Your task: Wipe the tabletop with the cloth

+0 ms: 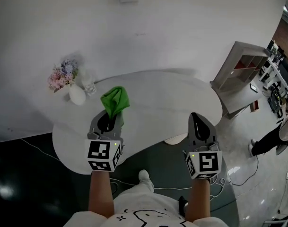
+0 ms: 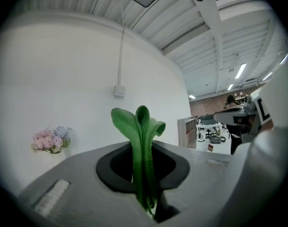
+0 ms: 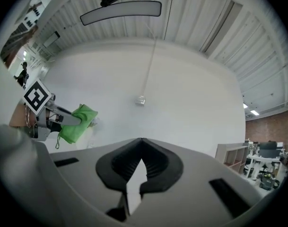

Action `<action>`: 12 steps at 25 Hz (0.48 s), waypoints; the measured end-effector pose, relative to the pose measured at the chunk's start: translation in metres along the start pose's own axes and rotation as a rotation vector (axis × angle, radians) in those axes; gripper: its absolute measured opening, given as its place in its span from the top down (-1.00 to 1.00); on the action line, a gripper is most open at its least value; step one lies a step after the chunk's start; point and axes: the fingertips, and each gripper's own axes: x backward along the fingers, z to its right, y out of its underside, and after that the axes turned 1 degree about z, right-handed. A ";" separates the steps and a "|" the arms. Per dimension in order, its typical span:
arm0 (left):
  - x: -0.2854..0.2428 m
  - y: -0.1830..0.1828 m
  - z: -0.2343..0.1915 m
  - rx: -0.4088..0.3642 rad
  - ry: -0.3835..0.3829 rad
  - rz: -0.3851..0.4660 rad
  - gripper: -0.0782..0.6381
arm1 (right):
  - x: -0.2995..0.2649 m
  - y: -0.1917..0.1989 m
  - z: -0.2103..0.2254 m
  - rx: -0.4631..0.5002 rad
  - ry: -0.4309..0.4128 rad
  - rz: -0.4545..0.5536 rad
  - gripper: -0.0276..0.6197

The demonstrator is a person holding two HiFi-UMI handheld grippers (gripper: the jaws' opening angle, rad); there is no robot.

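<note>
A white vase of pink and blue flowers (image 1: 70, 82) stands far left on the pale oval tabletop (image 1: 172, 103). Our left gripper (image 1: 109, 117) is clamped on the bunched green cloth (image 1: 115, 100), raised over the table. It seems light and floppy, so gripping its gathered middle suits it. Our right gripper (image 1: 197, 118) is closed and empty.

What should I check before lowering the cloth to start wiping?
1. Grip on cloth: the left gripper has its jaws clamped on the green cloth. Ok.
2. Wiping surface: a bunch of cloth sticks out past the jaws. Ok.
3. Right gripper: jaws together with nothing between them. Ok.
4. Contact with the tabletop: the cloth looks lifted. Cannot tell.
5. Obstacles: the flower vase and clear glass stand at the table's far-left edge, close to the cloth. Not ok; steer the stroke away from them.
</note>
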 end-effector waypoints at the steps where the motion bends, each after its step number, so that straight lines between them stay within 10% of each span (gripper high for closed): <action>1: -0.009 0.002 -0.005 0.010 -0.013 -0.006 0.64 | -0.012 0.003 0.003 0.001 -0.014 -0.003 0.93; 12: -0.083 0.037 -0.066 0.092 -0.141 -0.102 0.64 | -0.135 0.030 0.008 -0.011 -0.142 -0.044 0.93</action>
